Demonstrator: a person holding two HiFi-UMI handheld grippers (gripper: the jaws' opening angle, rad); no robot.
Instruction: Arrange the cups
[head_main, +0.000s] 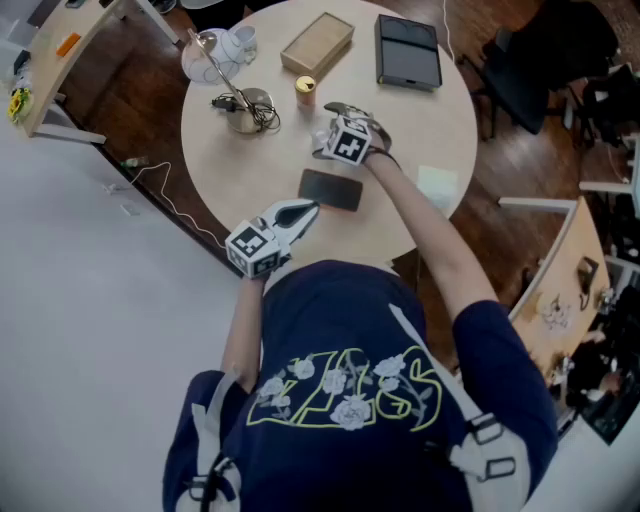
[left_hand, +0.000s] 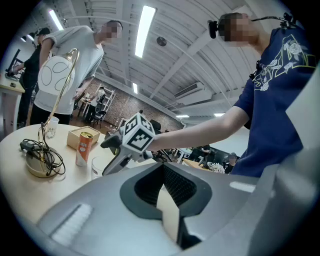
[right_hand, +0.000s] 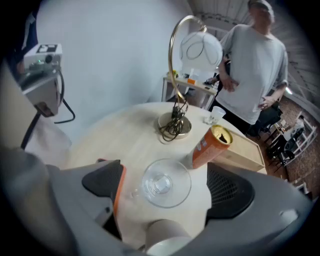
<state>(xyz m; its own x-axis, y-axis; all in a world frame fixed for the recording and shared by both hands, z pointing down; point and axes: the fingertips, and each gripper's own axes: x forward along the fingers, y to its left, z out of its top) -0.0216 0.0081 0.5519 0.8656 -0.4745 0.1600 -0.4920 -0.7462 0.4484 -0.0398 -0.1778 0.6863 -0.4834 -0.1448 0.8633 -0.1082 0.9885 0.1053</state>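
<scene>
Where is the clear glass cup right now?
In the right gripper view, the clear glass cup stands on the table between the open jaws of the right gripper, untouched, the orange can behind it.

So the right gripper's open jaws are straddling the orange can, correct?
No. The right gripper's open jaws straddle the clear cup, not touching it; the orange can stands just beyond, outside them. The right gripper view shows it.

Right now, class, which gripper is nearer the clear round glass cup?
Right. The right gripper hangs over the clear glass cup, open jaws either side; the left gripper is apart, by the near edge of the table.
</scene>
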